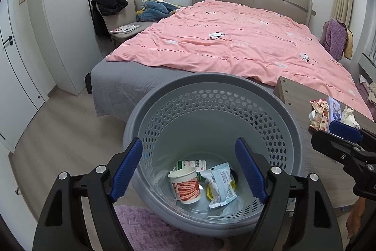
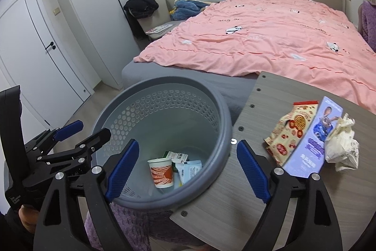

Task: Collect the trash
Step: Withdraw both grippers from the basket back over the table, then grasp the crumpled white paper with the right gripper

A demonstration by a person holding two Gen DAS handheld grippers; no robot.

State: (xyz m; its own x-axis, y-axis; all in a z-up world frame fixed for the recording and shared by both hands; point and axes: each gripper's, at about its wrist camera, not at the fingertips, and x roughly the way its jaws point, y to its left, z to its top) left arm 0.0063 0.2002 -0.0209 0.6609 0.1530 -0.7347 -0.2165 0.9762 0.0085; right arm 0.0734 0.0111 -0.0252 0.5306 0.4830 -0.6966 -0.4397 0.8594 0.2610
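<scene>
Left tool – wide open, empty | right tool – same | both over bin

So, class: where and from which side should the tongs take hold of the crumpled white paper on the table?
Grip the crumpled white paper across its bulging middle, coming from above with the right tongs, probably. It lies loose on the table, its left side against the purple box, so a sideways approach looks blocked there.
</scene>
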